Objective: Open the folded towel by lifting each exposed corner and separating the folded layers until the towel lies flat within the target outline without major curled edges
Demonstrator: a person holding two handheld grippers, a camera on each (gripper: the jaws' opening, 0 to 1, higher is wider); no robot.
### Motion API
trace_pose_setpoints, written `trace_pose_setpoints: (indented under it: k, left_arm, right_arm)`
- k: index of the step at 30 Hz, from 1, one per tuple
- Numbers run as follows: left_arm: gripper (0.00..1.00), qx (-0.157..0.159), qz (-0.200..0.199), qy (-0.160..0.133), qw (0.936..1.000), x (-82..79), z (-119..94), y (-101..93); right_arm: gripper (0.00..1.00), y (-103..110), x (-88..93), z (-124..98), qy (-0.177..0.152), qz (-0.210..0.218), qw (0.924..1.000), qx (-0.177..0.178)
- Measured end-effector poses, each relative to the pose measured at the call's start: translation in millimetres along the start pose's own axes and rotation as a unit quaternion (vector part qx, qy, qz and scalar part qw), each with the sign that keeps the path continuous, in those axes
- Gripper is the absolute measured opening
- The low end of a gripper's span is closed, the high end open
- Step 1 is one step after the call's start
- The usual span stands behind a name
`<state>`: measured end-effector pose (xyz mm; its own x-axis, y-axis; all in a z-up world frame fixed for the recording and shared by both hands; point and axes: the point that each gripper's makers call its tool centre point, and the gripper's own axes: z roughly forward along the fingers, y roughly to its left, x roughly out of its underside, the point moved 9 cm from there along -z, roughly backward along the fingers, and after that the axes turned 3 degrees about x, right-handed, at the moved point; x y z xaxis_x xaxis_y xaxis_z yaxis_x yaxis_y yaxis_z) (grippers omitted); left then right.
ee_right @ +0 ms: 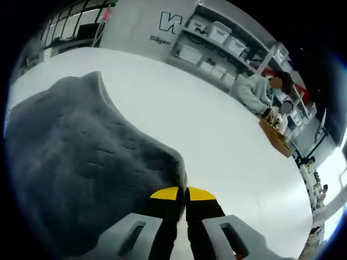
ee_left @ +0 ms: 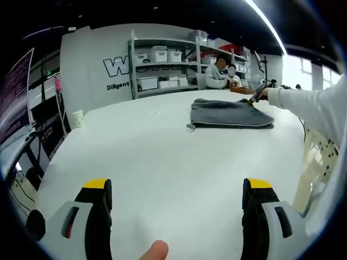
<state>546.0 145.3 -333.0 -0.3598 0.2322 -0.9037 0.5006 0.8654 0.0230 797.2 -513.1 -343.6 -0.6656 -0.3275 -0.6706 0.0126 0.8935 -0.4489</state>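
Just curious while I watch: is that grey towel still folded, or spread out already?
Still folded. The towel lies as a compact stack with layered edges on the table; the right gripper is shut on one corner.

You are working in a lab or workshop hall. Ahead of your left tongs, beyond the large white table (ee_left: 162,157), metal shelving (ee_left: 162,59) carries white storage bins (ee_left: 160,55) against a partition wall printed with large lettering (ee_left: 116,67). Two people (ee_left: 223,73) sit working at the table's far edge. A ceiling strip light (ee_left: 265,21) runs overhead.
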Motion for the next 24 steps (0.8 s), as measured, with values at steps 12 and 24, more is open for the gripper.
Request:
trace_pose_setpoints:
  k: [12,24]
  left_arm:
    - [1.0,0.007,-0.006,0.007,0.9999,-13.5,22,3.8]
    - [1.0,-0.002,-0.004,0.01,0.9999,-24.4,35,11.2]
  right_arm:
    - [0.0,5,-43.6,47,0.01,-0.078,0.9967,0.023]
    - [0.0,12,-74.8,81,-0.003,-0.1,0.9946,0.028]
